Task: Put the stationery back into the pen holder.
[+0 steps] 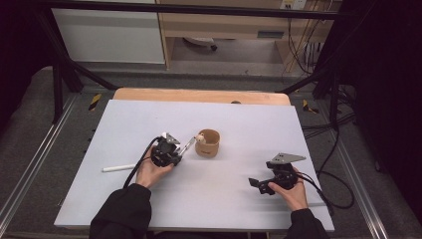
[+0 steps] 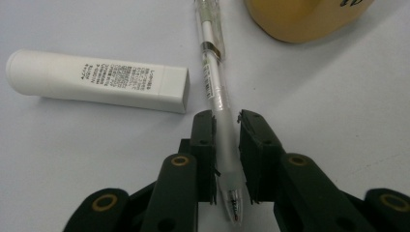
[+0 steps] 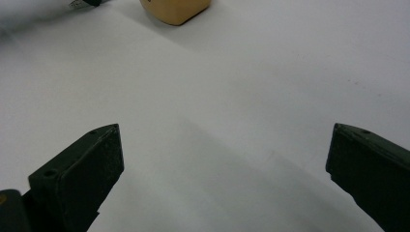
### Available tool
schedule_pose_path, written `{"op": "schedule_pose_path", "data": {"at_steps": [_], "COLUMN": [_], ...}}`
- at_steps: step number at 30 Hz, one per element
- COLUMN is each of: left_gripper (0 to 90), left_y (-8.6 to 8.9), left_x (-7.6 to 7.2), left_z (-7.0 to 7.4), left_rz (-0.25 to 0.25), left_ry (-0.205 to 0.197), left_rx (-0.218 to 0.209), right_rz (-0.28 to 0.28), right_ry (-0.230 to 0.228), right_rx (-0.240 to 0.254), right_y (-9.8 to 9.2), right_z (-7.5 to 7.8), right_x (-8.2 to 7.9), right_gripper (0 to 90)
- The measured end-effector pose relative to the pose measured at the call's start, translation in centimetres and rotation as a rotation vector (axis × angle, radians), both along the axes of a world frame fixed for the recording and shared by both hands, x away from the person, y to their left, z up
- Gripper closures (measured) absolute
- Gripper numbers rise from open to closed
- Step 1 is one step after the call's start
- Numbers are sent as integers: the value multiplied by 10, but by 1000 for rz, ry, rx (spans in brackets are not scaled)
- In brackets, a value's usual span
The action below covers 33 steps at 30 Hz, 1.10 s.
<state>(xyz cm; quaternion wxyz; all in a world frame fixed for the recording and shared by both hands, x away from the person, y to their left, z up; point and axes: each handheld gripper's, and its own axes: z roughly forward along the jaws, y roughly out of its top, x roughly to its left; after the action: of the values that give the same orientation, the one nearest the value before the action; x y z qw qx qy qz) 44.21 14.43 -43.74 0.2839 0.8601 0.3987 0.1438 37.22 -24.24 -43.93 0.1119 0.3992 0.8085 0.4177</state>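
A clear-barrelled pen (image 2: 212,63) lies on the white table (image 1: 249,124), pointing toward a tan cup (image 2: 300,19). My left gripper (image 2: 226,121) is shut on the pen's grip end, with both pads pressed against the barrel. From the high view, the left gripper (image 1: 180,151) sits just left of the cup (image 1: 207,143), and the pen (image 1: 188,144) reaches toward it. A white capped tube (image 2: 96,79) lies flat to the left of the pen. My right gripper (image 1: 256,183) rests at the near right with its jaws wide open over bare table (image 3: 225,164).
A long white stick (image 1: 119,168) lies on the table to the left of my left hand. The tan cup (image 3: 176,9) stands far ahead of the right jaws. A wooden strip (image 1: 199,95) borders the table's far edge. Cables trail off to the right.
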Motion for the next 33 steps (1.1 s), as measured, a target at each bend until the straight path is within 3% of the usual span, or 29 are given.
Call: {"op": "schedule_pose_path", "data": {"at_steps": [14, 33], "left_gripper": [796, 800], "left_y": [-2, 7], "left_x": [-1, -7], "left_z": [0, 13], "left_rz": [27, 38], "left_ry": [-9, -44], "left_rx": [2, -54], "right_rz": [2, 3], "right_ry": [-3, -3], "right_rx": [1, 0], "right_y": [0, 0], "right_z": [0, 0], "right_x": [0, 0], "right_gripper": [6, 6]}}
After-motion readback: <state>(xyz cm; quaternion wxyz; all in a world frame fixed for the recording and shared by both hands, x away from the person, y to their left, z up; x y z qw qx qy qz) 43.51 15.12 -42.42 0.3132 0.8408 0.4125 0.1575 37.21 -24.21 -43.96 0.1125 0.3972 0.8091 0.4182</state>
